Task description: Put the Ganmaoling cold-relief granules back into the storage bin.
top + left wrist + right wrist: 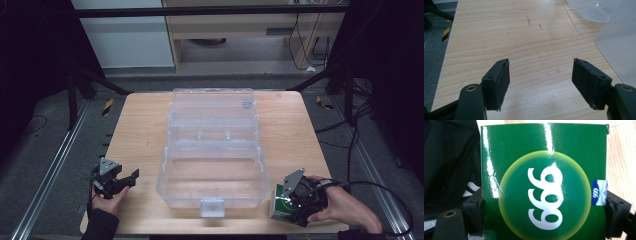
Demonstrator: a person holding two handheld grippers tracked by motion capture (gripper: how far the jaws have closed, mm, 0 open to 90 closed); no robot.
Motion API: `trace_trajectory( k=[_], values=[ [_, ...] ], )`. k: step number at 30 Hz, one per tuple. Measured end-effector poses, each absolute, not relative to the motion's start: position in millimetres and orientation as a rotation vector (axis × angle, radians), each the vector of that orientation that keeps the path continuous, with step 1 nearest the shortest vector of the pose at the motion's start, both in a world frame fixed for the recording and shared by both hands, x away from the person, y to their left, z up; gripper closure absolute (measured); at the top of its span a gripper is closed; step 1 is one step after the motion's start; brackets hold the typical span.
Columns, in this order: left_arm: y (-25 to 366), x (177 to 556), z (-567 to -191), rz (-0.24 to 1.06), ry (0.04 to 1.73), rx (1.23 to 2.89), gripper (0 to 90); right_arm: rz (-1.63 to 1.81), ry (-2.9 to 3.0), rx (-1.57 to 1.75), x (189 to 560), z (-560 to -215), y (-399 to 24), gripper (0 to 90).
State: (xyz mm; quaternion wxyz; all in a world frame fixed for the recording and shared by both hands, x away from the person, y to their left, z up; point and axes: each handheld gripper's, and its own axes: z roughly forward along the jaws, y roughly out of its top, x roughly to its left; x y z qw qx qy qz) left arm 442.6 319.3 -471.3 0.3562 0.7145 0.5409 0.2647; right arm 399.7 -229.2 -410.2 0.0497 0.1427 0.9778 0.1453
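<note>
A glossy green box [544,182] with a yellow-edged circle and white "999" fills the space between the jaws of my right gripper [544,212], whose pads press on its two sides. In the high view this box [278,205] sits in the right gripper [286,202] just above the table's front right corner, close to the clear case. My left gripper [131,179] hovers near the front left edge with its jaws wide apart. Seen from the left gripper view, that gripper [540,80] has only bare wood between its pads.
A clear plastic case [165,172] stands open in the middle of the wooden table [140,125], lid tilted back, a latch at its front. Its curved wall [619,45] lies to the right of the left gripper. Dark floor and metal rails surround the table.
</note>
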Motion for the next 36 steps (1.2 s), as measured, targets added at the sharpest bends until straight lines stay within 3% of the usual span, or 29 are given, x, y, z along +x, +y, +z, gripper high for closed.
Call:
trace_trajectory(
  k=[36],
  values=[
    [320,443,-471,0.680,1.402,1.844,30.0,0.552,2.853,0.368,402,-323,-227,16.2]
  ],
)
